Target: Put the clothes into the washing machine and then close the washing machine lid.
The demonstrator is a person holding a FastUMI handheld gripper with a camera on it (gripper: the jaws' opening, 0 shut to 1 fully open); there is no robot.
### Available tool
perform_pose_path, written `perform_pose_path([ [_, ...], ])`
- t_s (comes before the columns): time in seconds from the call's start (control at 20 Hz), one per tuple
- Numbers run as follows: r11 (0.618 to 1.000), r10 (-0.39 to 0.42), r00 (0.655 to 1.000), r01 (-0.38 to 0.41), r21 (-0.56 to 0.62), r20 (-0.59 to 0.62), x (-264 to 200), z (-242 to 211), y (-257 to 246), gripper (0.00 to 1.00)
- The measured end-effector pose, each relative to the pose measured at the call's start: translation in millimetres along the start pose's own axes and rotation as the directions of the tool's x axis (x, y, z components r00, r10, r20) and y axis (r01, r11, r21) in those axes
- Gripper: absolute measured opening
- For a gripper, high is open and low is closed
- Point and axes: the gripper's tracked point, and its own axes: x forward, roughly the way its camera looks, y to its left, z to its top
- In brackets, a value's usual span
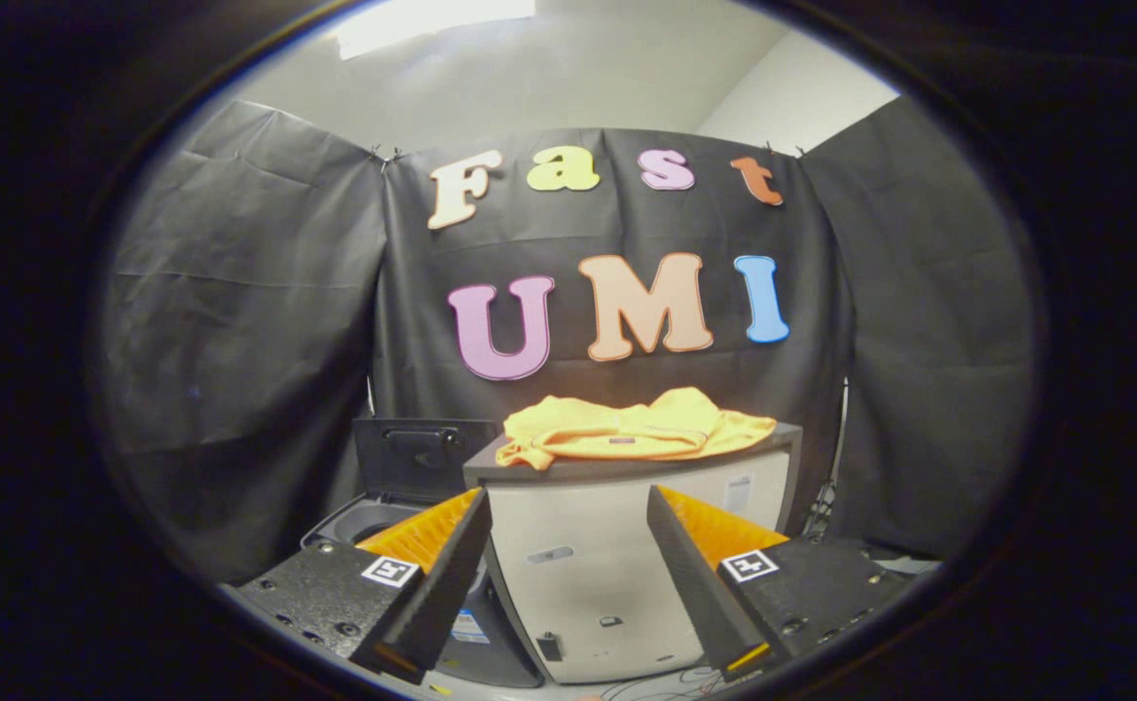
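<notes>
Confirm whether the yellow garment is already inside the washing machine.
No. The yellow garment lies on top of the white cabinet, beside the washing machine with its raised lid, beyond the open hand-held gripper.

A: Clothes?
B: One yellow-orange garment (632,428), crumpled and spread flat on the dark top of the pale cabinet (598,584). One edge droops over the cabinet top's front lip.

A: Washing machine?
B: Dark top-loader (374,521) standing just beside the cabinet, lower than the cabinet top. Drum opening exposed.

A: Lid?
B: Lid (422,458) raised, standing near upright at the back of the machine, beside the cabinet's top corner. Handle recess visible on its face.
</notes>
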Motion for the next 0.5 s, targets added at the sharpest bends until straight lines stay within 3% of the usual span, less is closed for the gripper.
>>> perform_pose_path([
  [0.5,0.999,-0.018,0.996,0.014,-0.052,-0.089,96,45,-14,0.96],
])
